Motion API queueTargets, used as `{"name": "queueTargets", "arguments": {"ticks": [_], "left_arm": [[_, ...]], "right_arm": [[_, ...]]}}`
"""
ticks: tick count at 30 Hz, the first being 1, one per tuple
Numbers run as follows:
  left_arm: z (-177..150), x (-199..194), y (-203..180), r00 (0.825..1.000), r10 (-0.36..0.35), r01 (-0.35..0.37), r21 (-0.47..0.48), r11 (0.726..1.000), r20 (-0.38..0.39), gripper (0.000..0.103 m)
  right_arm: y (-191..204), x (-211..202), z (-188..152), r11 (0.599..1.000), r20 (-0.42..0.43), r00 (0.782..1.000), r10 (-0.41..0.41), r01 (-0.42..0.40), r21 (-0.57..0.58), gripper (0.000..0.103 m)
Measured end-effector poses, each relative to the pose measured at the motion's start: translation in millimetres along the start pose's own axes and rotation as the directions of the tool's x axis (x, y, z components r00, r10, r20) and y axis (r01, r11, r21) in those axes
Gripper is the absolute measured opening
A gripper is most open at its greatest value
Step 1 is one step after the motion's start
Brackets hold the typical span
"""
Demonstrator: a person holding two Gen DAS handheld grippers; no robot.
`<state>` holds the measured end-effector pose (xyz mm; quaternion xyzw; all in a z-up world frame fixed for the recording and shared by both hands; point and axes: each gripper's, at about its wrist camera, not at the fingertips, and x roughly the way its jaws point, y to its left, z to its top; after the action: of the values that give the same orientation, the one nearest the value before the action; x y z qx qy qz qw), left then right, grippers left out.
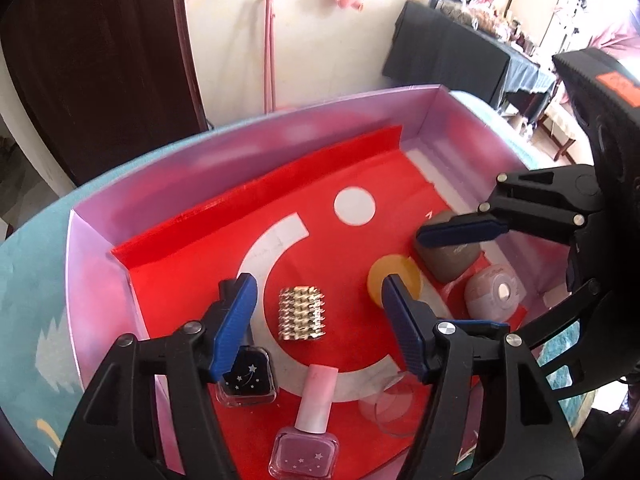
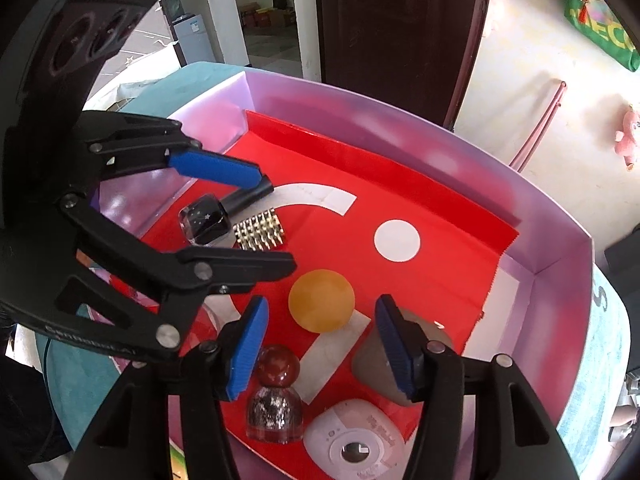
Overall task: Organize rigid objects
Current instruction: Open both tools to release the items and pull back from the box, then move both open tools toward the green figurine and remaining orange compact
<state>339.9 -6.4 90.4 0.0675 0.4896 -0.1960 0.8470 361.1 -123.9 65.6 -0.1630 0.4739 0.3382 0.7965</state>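
While both grippers hang spread and empty inside the box [image 1: 100, 236], the studded gold cuff [image 1: 302, 314] lies between the left gripper [image 1: 316, 320] fingers. An orange ball [image 2: 321, 300] lies just ahead of the right gripper [image 2: 320, 344].

Inside a shallow lilac box [image 1: 256, 148] lined with red paper: a gold studded cylinder [image 1: 302, 314] lying on its side near the middle; a black nail polish bottle [image 1: 246, 380] with star print, lying flat beside it; a pink nail polish bottle [image 1: 306, 432], also flat, cap pointing inward; a clear cup [image 1: 386, 406] tipped over; a yellow-orange ball [image 1: 394, 276]; a grey stone [image 1: 448, 258] just beside the ball; a pink round instant camera [image 1: 494, 294] touching the stone; a dark red round-capped bottle [image 2: 276, 396], upright.
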Motion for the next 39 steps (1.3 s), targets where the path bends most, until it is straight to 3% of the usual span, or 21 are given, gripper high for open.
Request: {"name": "queueTargets", "arguments": {"ticks": [5, 10, 14, 19, 22, 26, 30, 33, 35, 39], "left_arm": [[3, -14, -2, 0.999, -0.005, 0.005, -0.019, 1.000, 0.033, 0.064], [-1, -48, -13, 0.994, 0.016, -0.012, -0.032, 0.999, 0.110, 0.064], [-14, -81, -26, 0.981, 0.030, -0.022, -0.042, 0.999, 0.192, 0.074], [-41, -123, -43, 0.958, 0.054, -0.039, -0.058, 0.998, 0.283, 0.077], [-60, -148, -53, 0.941, 0.065, -0.046, -0.066, 0.997, 0.333, 0.081], [-91, -179, -69, 0.912, 0.093, -0.070, -0.073, 0.995, 0.400, 0.087], [-120, -197, -80, 0.882, 0.123, -0.085, -0.105, 0.991, 0.455, 0.094], [-143, -203, -87, 0.858, 0.165, -0.108, -0.144, 0.984, 0.485, 0.094], [-158, -203, -92, 0.844, 0.183, -0.117, -0.160, 0.980, 0.504, 0.094], [-178, -193, -97, 0.842, 0.189, -0.108, -0.186, 0.977, 0.506, 0.094]], "right_arm": [[0, -23, -7, 1.000, 0.033, 0.999, -0.016, 0.016, 0.019, 0.060], [5, -62, -20, 0.998, 0.102, 0.994, -0.040, 0.035, 0.051, 0.067], [14, -100, -35, 0.995, 0.171, 0.983, -0.061, 0.047, 0.083, 0.075], [34, -141, -55, 0.991, 0.249, 0.962, -0.107, 0.083, 0.105, 0.084], [50, -165, -70, 0.990, 0.302, 0.946, -0.117, 0.085, 0.116, 0.094], [72, -191, -92, 0.984, 0.365, 0.920, -0.141, 0.092, 0.150, 0.103], [87, -206, -118, 0.976, 0.400, 0.900, -0.171, 0.100, 0.193, 0.103], [97, -208, -139, 0.969, 0.415, 0.889, -0.194, 0.107, 0.223, 0.103], [106, -208, -153, 0.960, 0.437, 0.870, -0.230, 0.128, 0.249, 0.103], [118, -204, -172, 0.945, 0.455, 0.842, -0.289, 0.175, 0.276, 0.103]]}}
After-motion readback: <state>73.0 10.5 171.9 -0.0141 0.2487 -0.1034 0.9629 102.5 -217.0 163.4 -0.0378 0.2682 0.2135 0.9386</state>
